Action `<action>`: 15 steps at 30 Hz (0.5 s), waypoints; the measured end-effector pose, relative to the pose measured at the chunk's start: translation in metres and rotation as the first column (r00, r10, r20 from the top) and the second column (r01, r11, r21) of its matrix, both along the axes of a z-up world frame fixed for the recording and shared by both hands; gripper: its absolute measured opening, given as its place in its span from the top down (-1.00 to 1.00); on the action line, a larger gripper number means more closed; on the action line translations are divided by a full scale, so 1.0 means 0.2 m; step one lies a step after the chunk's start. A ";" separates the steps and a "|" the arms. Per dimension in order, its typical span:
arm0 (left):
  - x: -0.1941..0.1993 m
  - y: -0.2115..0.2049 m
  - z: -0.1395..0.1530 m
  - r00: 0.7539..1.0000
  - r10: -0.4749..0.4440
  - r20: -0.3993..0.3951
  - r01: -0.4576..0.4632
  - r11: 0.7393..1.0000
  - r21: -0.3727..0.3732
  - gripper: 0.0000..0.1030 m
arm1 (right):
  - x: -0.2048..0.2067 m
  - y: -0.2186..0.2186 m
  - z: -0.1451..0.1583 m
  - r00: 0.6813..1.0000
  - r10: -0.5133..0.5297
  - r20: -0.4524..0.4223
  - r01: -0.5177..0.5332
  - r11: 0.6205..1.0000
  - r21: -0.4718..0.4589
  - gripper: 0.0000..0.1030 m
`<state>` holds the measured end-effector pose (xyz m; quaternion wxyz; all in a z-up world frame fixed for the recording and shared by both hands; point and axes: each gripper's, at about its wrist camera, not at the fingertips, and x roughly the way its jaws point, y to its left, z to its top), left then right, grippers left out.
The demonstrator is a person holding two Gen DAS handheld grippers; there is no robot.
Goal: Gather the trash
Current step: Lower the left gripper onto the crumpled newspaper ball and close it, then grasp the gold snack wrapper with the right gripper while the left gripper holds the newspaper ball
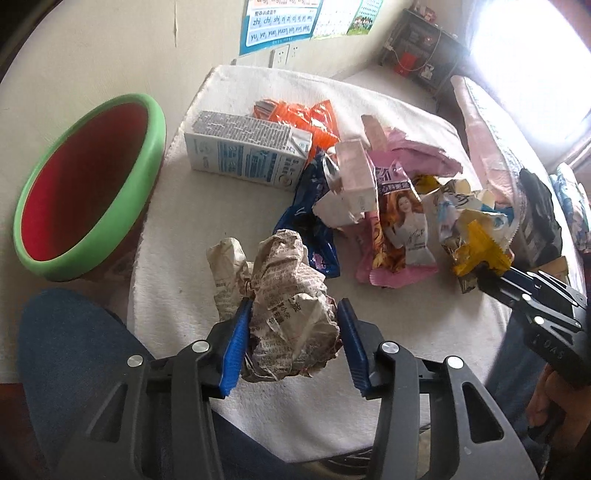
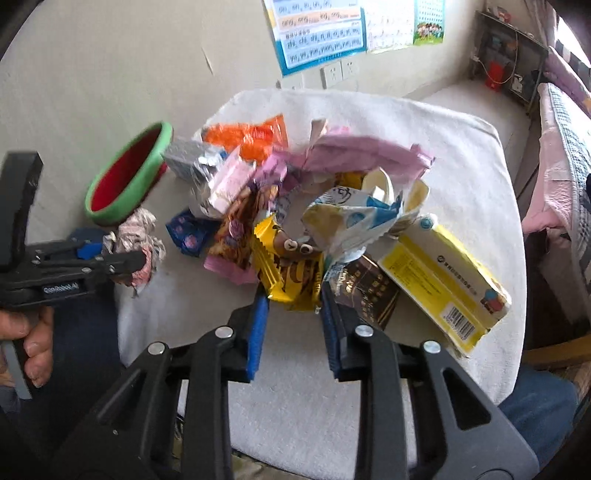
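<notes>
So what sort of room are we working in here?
Likely a home bedroom or child's room: a pinyin learning chart on the wall, quilted bedding beside the towel-covered table.

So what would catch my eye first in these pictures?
Probably the heap of bright crumpled snack wrappers on the white towel-covered table. Then the left gripper clamping a crumpled newspaper ball, the right gripper pinching a yellow wrapper, and the green-rimmed red bin at the left.

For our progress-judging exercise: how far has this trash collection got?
Done: nothing shows inside the watermelon-coloured bin. In hand: left gripper clamps a crumpled newspaper ball; right gripper clamps a yellow snack wrapper. Left: milk carton, orange wrapper, yellow box.
</notes>
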<state>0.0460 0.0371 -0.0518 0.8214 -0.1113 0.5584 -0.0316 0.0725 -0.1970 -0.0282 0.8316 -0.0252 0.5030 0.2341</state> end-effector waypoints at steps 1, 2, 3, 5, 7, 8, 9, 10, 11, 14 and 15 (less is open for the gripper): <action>0.00 0.01 0.01 1.000 0.003 0.007 -0.003 1.000 -0.005 0.14 | 0.00 -0.01 0.02 1.000 -0.003 0.002 0.003 0.999 0.032 0.47; -0.03 0.03 0.02 1.000 0.004 0.012 -0.004 1.000 -0.009 0.14 | -0.01 -0.02 0.03 1.000 -0.005 0.008 0.005 0.999 0.035 0.46; -0.03 0.04 0.02 1.000 0.006 0.014 -0.006 1.000 -0.014 0.14 | -0.01 -0.01 0.04 1.000 -0.001 0.021 0.001 1.000 0.017 0.46; -0.04 0.05 0.01 1.000 0.009 0.013 -0.009 1.000 -0.018 0.14 | -0.01 -0.02 0.02 0.999 0.011 0.036 -0.011 1.000 -0.009 0.46; -0.03 0.04 0.00 1.000 0.007 0.010 -0.007 1.000 -0.018 0.13 | 0.02 -0.02 -0.02 1.000 0.014 0.022 -0.014 1.000 -0.019 0.46; -0.03 0.03 0.00 1.000 0.006 0.010 -0.006 1.000 -0.016 0.13 | 0.02 -0.02 -0.04 1.000 0.022 0.013 -0.022 0.999 -0.027 0.42; -0.02 0.01 0.00 1.000 0.003 0.010 -0.003 1.000 -0.013 0.13 | 0.03 -0.02 -0.07 0.999 0.032 -0.001 -0.032 0.999 -0.039 0.42; -0.01 -0.01 0.00 1.000 0.000 0.010 0.000 1.000 -0.010 0.13 | 0.05 -0.02 -0.11 0.999 0.040 -0.026 -0.041 0.998 -0.057 0.41; -0.01 0.00 -0.01 1.000 -0.002 0.008 0.002 1.000 -0.008 0.13 | 0.05 -0.02 -0.14 0.999 0.037 -0.038 -0.039 0.997 -0.060 0.35; -0.01 -0.02 -0.01 1.000 -0.007 0.005 0.007 1.000 -0.005 0.12 | 0.03 -0.04 -0.16 0.998 0.020 -0.053 -0.023 0.998 -0.061 0.10; -0.01 -0.02 -0.01 1.000 -0.008 0.005 0.008 1.000 -0.003 0.12 | 0.02 -0.05 -0.15 0.999 0.009 -0.042 -0.011 0.998 -0.061 0.02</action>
